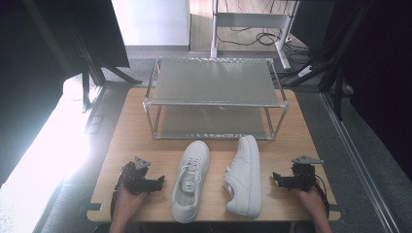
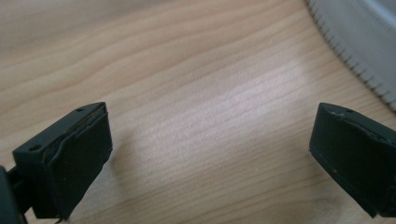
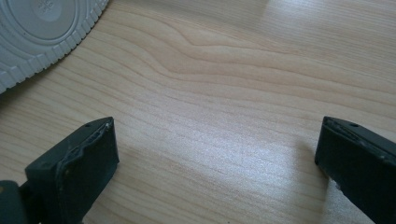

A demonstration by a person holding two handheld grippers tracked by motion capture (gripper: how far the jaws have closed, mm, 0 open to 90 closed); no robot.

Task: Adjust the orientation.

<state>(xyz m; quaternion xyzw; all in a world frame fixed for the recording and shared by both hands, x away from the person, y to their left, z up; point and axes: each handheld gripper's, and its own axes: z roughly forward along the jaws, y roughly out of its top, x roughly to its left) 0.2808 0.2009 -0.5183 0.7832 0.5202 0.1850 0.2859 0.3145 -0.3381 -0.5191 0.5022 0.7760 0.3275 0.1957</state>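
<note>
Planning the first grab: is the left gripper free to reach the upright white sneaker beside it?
Probably yes. The left gripper is open and empty, and only bare table lies between it and the upright white sneaker.

On the surface point(image 1: 126, 126), the two-tier rack point(image 1: 214, 87) stands at 12 o'clock. Before it lie two sneakers: one upright point(image 1: 191, 179) at 7 o'clock, one on its side point(image 1: 245, 177) at 5 o'clock, just apart.
</note>
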